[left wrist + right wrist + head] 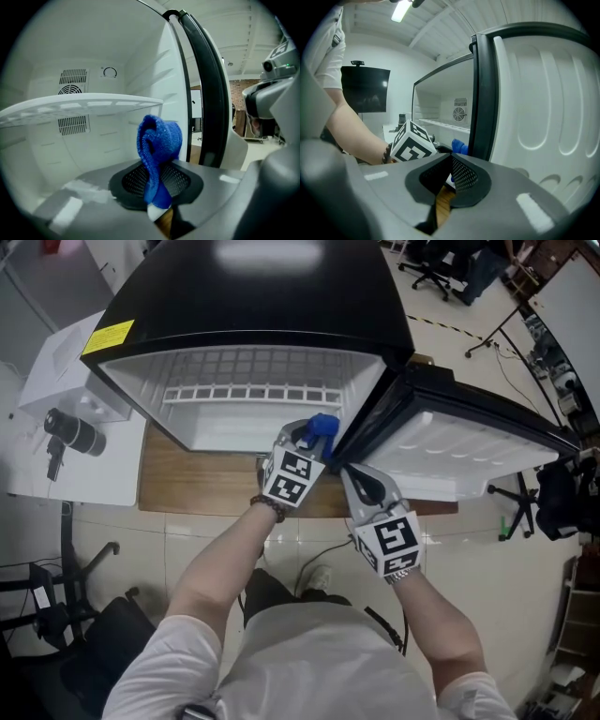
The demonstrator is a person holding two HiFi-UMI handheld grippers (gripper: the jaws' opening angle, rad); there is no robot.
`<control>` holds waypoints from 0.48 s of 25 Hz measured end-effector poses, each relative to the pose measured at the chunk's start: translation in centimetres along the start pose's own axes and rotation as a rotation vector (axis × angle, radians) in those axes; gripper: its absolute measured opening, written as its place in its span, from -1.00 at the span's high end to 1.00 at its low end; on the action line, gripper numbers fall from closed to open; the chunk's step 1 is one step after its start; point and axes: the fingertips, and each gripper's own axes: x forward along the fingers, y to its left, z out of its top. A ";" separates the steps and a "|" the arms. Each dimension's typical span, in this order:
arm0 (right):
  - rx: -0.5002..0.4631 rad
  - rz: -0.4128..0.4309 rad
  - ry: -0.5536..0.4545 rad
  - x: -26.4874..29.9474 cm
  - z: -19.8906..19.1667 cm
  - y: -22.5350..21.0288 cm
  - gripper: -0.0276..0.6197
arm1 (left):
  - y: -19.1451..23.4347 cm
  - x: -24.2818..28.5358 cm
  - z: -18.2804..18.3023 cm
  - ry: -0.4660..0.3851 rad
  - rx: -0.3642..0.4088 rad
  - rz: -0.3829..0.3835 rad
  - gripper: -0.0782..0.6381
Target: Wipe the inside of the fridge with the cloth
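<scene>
A blue cloth (323, 427) (157, 140) stands up bunched between the pads of my left gripper (309, 439) (157, 190), which is shut on it. That gripper is at the lower right of the open black fridge (253, 296), just inside the mouth. Ahead are the white interior, a white shelf (79, 105) and vent grilles on the back wall. My right gripper (362, 480) (449, 182) is shut with nothing in it, beside the edge of the open door (469, 456) (543, 108). The right gripper view catches the cloth (459, 146) past the door's black seal.
The fridge stands on a wooden board (197, 486). A white table (84, 474) with a black device (70, 432) is at the left. Office chairs (431, 268) stand far behind, a black chair (56, 606) is at the lower left, and a cable (328, 549) runs across the tiled floor.
</scene>
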 end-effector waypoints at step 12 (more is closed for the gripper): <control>0.012 0.048 -0.032 0.5 1.0 0.1 0.91 | 1.7 2.2 0.2 -0.024 -0.027 0.058 0.58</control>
